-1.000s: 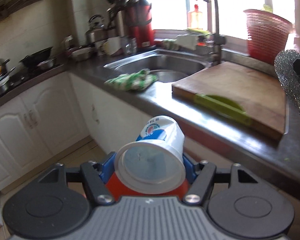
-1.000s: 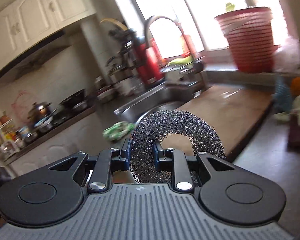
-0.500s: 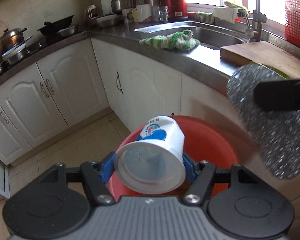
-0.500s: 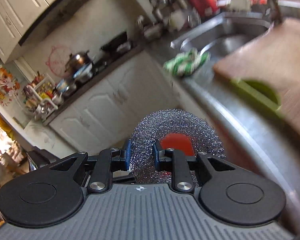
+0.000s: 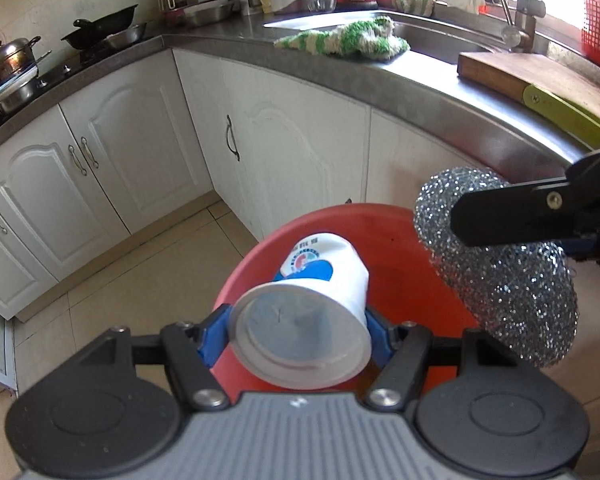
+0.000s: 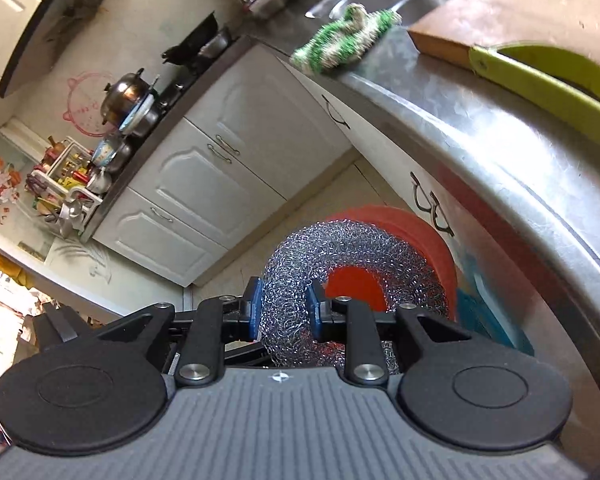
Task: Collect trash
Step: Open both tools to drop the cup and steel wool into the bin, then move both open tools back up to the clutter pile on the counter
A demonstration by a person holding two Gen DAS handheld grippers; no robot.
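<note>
I held 2 pieces of trash over the red bin (image 5: 400, 248) on the floor: my left tongs (image 5: 296, 334) pinched a white cup (image 5: 312, 304), my right tongs (image 6: 283, 306), just loosening, straddled a steel scourer (image 6: 352, 256). Neither had dropped in yet.

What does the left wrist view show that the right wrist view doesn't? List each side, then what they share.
Left wrist only: the white cup clamped in the left hand-held gripper, and the tap.
Right wrist only: the shelf of bottles.
Both: the steel scourer between the right hand-held gripper's just-loosening jaws, the red bin, the striped cloth.
</note>
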